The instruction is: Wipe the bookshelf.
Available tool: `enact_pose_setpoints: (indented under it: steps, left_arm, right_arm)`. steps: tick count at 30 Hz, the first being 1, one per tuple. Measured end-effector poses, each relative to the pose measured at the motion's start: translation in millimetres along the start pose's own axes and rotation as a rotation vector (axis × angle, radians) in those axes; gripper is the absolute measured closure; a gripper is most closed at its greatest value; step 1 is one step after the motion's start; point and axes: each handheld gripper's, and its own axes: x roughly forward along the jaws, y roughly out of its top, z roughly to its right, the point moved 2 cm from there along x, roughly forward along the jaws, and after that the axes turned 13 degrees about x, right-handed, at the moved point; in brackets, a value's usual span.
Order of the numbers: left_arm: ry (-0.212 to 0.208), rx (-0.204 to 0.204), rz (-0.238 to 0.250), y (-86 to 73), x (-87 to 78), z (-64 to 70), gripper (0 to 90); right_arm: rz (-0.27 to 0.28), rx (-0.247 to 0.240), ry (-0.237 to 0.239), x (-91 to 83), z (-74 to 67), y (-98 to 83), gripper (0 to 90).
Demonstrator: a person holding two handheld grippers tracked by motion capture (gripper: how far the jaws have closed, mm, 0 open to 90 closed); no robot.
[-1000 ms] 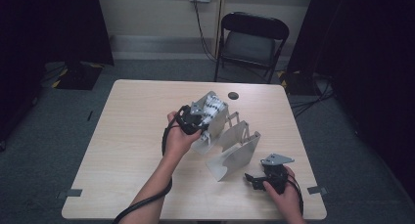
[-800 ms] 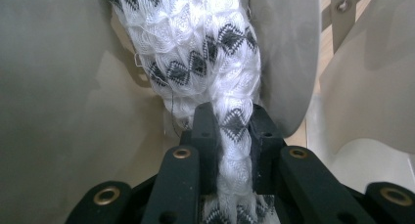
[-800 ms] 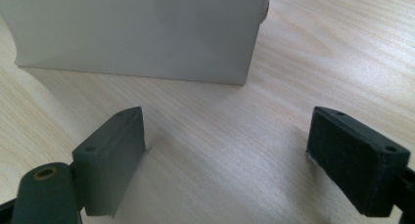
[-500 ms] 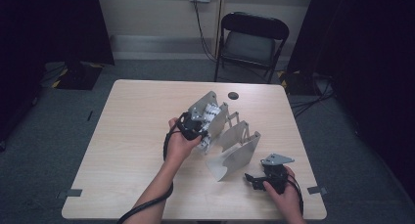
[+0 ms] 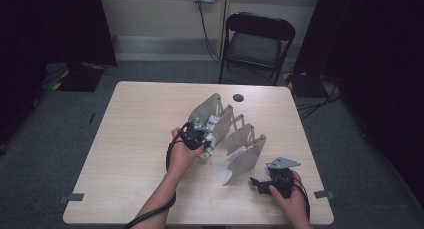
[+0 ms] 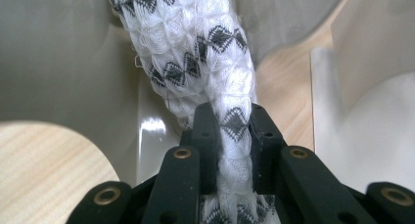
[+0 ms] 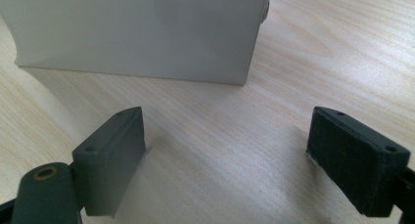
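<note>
Left tool (image 6: 230, 136) clamps a white knitted cloth with black diamonds (image 6: 195, 53) between grey rack dividers (image 5: 239, 151), worktop centre. Right tool (image 7: 227, 155) idles open at five o'clock. Lower it straight, avoiding snags.

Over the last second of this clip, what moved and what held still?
The left gripper, shut on a white-and-black patterned cloth, has come down with it toward the grey folding rack, ending lower and nearer the person's side of the table. The grip did not change. The right gripper stayed open, resting by the rack's near corner; the rack itself kept its place.
</note>
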Motion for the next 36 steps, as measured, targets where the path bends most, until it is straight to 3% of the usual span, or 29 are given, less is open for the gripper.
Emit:
enact_pose_setpoints:
  steps: [8,14,28,35,36]
  left_arm:
    - [-0.018,-0.028,-0.005,-12.4,-0.8,3.2,77.4]
    - [-0.017,-0.009,-0.011,-10.4,-11.3,3.1,77.4]
    - [0.048,0.038,0.075,21.8,-64.4,-8.3,77.5]
    - [0.077,0.064,0.125,47.3,-80.8,-15.0,77.4]
    - [0.084,0.062,0.149,54.8,-82.4,-16.1,77.5]
  right_arm:
    - [0.000,0.000,0.000,0.0,0.0,0.0,13.6]
    - [0.000,0.000,0.000,0.0,0.0,0.0,13.6]
    - [0.000,0.000,0.000,0.0,-0.1,0.0,13.6]
    - [0.000,0.000,0.000,0.0,0.0,0.0,13.6]
    - [0.000,0.000,0.000,0.0,0.0,0.0,13.6]
